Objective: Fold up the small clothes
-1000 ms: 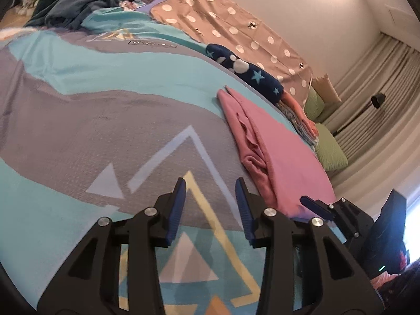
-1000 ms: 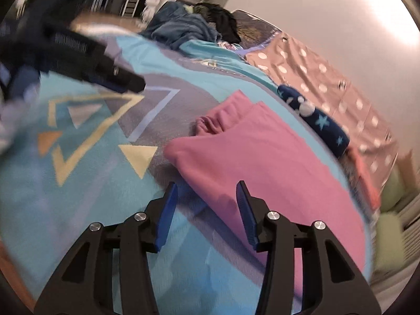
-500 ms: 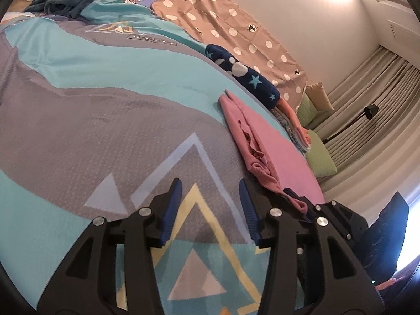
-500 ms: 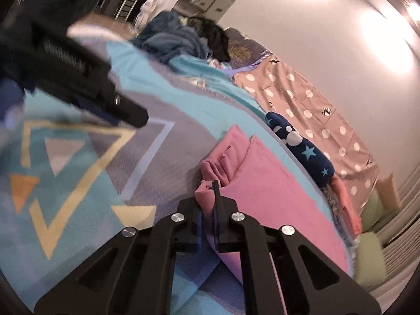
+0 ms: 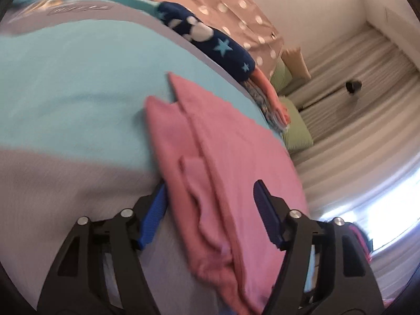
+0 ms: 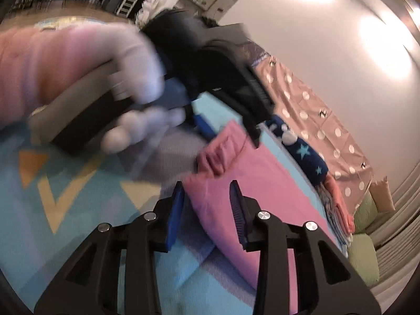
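Blurring hides left tongs (image 5: 210,199) astride pink garment (image 5: 223,157).

Left gripper (image 6: 252,131) crowds pink garment (image 6: 252,183); bedspread (image 6: 78,210) beside lies open.

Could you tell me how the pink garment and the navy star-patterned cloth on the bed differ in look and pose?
The pink garment is plain; the navy star-patterned cloth carries pale stars and white blobs. The pink garment lies spread fairly flat with bunched folds at one edge; the navy cloth looks rolled into a long bundle. The left gripper and right gripper straddle the pink garment, open; neither is at the navy cloth. Both rest on the bedspread.
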Demonstrator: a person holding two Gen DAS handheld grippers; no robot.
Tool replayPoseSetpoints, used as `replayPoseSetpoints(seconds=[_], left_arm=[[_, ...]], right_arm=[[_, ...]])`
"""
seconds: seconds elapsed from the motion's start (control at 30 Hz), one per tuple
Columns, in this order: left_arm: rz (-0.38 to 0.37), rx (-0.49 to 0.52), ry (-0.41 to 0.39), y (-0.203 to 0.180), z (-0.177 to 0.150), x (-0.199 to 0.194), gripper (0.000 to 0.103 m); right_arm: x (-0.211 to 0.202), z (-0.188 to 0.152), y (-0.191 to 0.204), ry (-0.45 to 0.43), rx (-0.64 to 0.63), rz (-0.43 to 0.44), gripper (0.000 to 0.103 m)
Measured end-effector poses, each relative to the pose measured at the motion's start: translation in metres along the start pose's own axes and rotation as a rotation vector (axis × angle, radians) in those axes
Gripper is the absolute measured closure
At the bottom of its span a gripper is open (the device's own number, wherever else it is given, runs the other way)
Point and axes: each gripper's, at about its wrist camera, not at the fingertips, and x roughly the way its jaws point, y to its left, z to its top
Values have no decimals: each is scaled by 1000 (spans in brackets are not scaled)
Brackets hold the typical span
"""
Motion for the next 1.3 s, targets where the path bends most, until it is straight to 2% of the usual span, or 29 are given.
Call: replayPoseSetpoints(seconds=[0.13,0.27,0.33,0.47,0.67,0.73,0.77,0.8,1.0,1.3], left_arm=[[-1,12,8,-4,19,23,35],[-16,4,-8,1,32,33,41],[-5,6,-26,4,33,37,51],[-14,8,-31,6,31,35,56],[-23,-32,-24,12,33,36,76],[-36,-56,-13,16,33,38,90],[-43,-64,-11,17,33,38,90],[-48,-64,-13,17,32,36,92],[-63,-55,-23,4,40,33,92],[-55,-7,-34,-40,55,31,92]], right_arm=[[12,3,-6,48,47,8,67],[23,8,-6,61,79,26,67],[26,9,-8,64,97,36,67],[29,8,-10,69,116,57,68],[33,11,-17,76,161,89,71],[35,11,-20,75,169,94,83],[35,10,-23,71,184,95,95],[33,10,-25,65,201,103,97],[20,9,-47,0,334,135,99],[-4,-11,-88,-96,499,143,99]])
